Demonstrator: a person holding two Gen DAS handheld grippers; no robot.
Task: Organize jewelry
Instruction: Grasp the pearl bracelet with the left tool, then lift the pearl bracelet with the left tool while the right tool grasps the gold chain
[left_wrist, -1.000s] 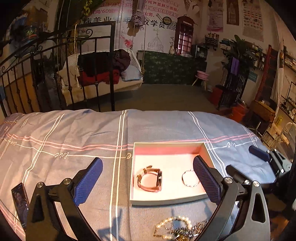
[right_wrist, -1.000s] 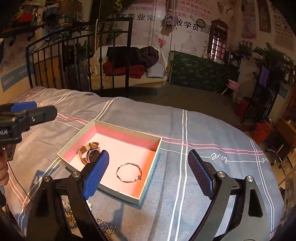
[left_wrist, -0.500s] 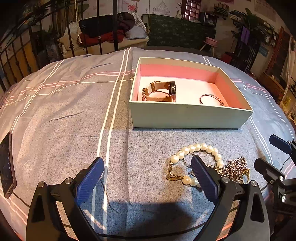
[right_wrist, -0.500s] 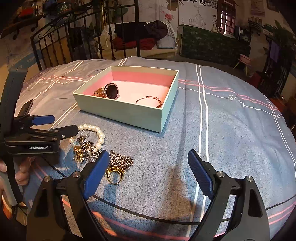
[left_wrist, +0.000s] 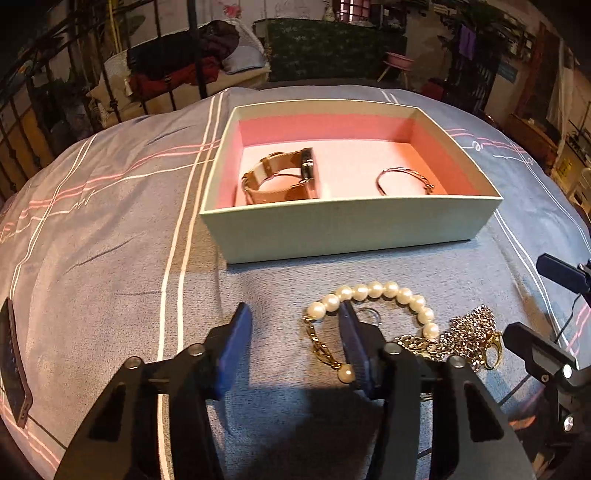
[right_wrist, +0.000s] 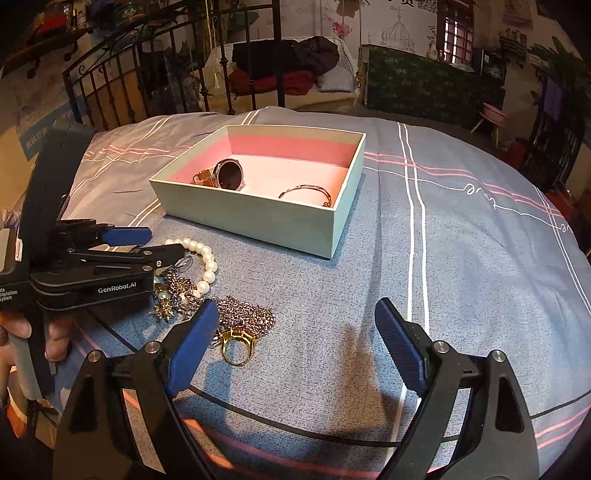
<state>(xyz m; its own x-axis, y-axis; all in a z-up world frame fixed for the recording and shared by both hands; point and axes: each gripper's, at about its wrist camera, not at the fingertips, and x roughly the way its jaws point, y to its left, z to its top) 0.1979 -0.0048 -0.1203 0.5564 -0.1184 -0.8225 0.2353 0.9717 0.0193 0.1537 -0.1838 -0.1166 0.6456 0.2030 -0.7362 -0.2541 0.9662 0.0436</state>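
Observation:
A pearl bracelet (left_wrist: 373, 290) with a gold chain end lies on the striped bedspread in front of the pale green box (left_wrist: 351, 229). My left gripper (left_wrist: 293, 321) hangs low over it, jaws closing. The bracelet's chain end sits between them beside the right finger (left_wrist: 351, 339), and no pad presses on it. The box holds a rose-gold watch (left_wrist: 284, 177) and a thin bangle (left_wrist: 404, 181). My right gripper (right_wrist: 297, 317) stands open over the bedspread. A gold ring (right_wrist: 236, 345) and a silver chain (right_wrist: 251, 314) lie by its left finger. The left gripper (right_wrist: 166, 242) shows from the side at the pearls (right_wrist: 207, 258).
A dark phone (left_wrist: 11, 362) lies at the bedspread's left edge. A black iron bed rail (right_wrist: 177, 74) stands behind the bed. A hand (right_wrist: 55, 332) grips the left tool's handle. To the right of the box (right_wrist: 258, 218) the bedspread (right_wrist: 461, 258) lies flat.
Both grippers came down close to the bed, with the jewelry pile now right in front. The left jaws went from wide to much narrower around the bracelet's chain end. The right jaws stayed wide.

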